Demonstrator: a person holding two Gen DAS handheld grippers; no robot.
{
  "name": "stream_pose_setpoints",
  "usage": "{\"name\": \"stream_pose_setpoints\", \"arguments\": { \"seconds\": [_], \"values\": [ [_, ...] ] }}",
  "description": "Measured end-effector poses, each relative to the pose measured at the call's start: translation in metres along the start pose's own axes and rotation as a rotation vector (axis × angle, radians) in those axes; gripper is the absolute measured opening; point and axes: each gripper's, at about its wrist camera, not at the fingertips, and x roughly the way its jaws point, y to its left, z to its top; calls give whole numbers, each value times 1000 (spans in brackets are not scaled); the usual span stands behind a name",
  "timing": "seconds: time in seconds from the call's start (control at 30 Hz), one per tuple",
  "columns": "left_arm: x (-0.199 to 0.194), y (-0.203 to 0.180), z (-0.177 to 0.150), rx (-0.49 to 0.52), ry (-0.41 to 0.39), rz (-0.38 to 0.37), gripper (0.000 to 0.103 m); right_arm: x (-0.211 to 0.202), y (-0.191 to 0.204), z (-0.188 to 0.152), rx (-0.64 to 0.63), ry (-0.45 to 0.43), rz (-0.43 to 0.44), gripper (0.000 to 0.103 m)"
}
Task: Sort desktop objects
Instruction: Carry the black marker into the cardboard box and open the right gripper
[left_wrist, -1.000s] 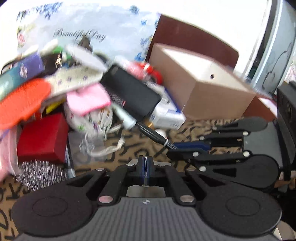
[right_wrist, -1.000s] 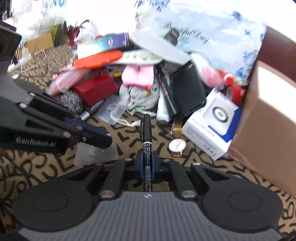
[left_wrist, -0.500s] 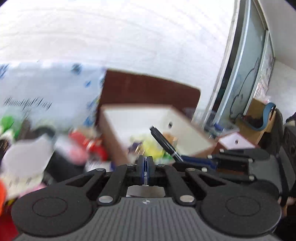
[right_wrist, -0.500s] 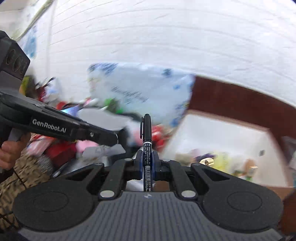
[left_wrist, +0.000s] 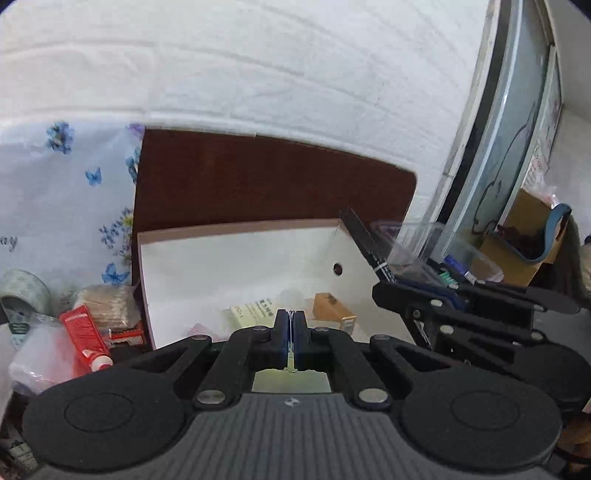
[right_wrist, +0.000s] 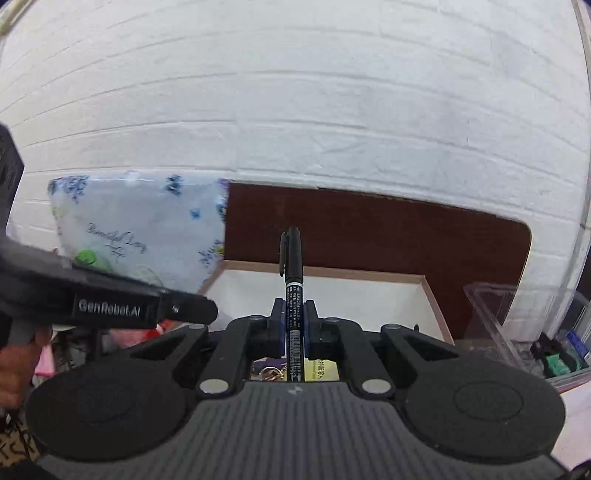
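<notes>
My right gripper (right_wrist: 294, 314) is shut on a black pen (right_wrist: 294, 273), which sticks up and forward past the fingertips. It hangs over the near side of an open cardboard box (right_wrist: 332, 271) with a white inside. In the left wrist view the right gripper (left_wrist: 384, 284) and the pen (left_wrist: 364, 236) sit at the box's right wall. My left gripper (left_wrist: 290, 321) is shut with nothing visible between its pads, in front of the box (left_wrist: 240, 266). From the right wrist view the left gripper (right_wrist: 192, 310) shows at the left, held by a hand (right_wrist: 14, 354).
The box holds a yellowish packet (left_wrist: 255, 310) and a small brown carton (left_wrist: 334, 310). A clear plastic bin (right_wrist: 517, 325) with small items stands right of it. A floral bag (right_wrist: 140, 229), a red tube (left_wrist: 83, 338) and a tape roll (left_wrist: 22, 291) lie left. A brown board and white brick wall stand behind.
Both grippers have risen and swung right, from the cluttered pile on the patterned cloth to the open box. The pen has stayed in the right gripper.
</notes>
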Motion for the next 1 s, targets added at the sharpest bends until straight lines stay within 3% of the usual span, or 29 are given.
{"name": "stream_pose_setpoints", "arguments": {
  "seconds": [0.33,0.57,0.63,0.67,0.7,0.73,0.8,0.9,1.0],
  "values": [
    [55,11,-14,47,98,33,0,74,-10,-38,22,181,4,6],
    [71,18,-20,56,134,34,0,95,-12,-45,-24,286,-37,7],
    [66,20,-20,43,108,8,16,96,-11,-46,-35,302,-46,8],
    [63,21,-20,25,98,-2,54,96,-12,-45,-38,302,-47,9],
    [58,21,-19,2,82,-6,70,94,-11,-45,-38,302,-48,19],
    [53,21,-18,-12,54,-43,74,92,-11,-45,-36,299,-53,44],
    [43,16,-16,-20,12,-20,89,87,-10,-43,-42,282,-61,62],
    [28,12,-15,8,-44,-18,90,76,-8,-42,-51,252,-66,88],
    [17,9,-15,6,-66,-39,91,63,-3,-41,-40,222,-69,91]
  ]
}}
